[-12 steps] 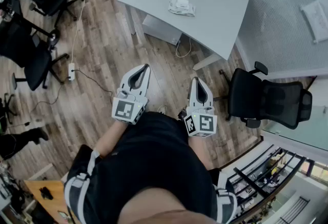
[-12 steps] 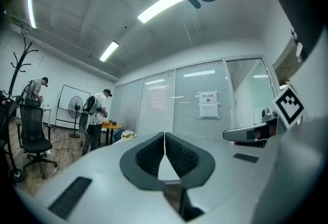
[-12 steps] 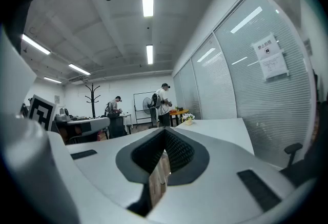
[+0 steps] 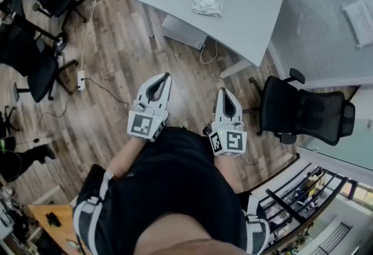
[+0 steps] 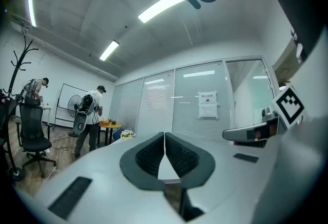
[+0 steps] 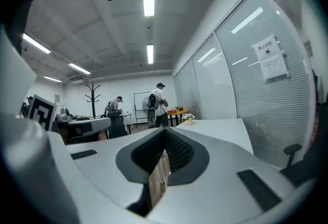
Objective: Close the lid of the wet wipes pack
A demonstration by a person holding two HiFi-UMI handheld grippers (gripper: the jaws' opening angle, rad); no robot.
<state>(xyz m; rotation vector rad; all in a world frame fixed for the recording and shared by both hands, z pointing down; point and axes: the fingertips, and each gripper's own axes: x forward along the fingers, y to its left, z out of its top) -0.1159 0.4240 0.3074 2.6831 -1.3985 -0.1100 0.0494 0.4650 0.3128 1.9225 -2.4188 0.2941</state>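
The wet wipes pack (image 4: pixel 207 7), white and crumpled-looking, lies on the grey table (image 4: pixel 250 26) far ahead of me; its lid is too small to make out. Both grippers are held close to my body over the wooden floor, well short of the table. My left gripper (image 4: pixel 166 76) has its jaws pressed together with nothing between them, as the left gripper view (image 5: pixel 164 136) also shows. My right gripper (image 4: pixel 223 90) is likewise shut and empty, seen closed in the right gripper view (image 6: pixel 165 131). Neither gripper view shows the pack.
A black office chair (image 4: pixel 306 114) stands right of the table's near corner. More black chairs (image 4: pixel 35 67) and a power strip (image 4: pixel 81 80) with cables lie at the left. People (image 5: pixel 92 115) stand at the far end of the room by a fan.
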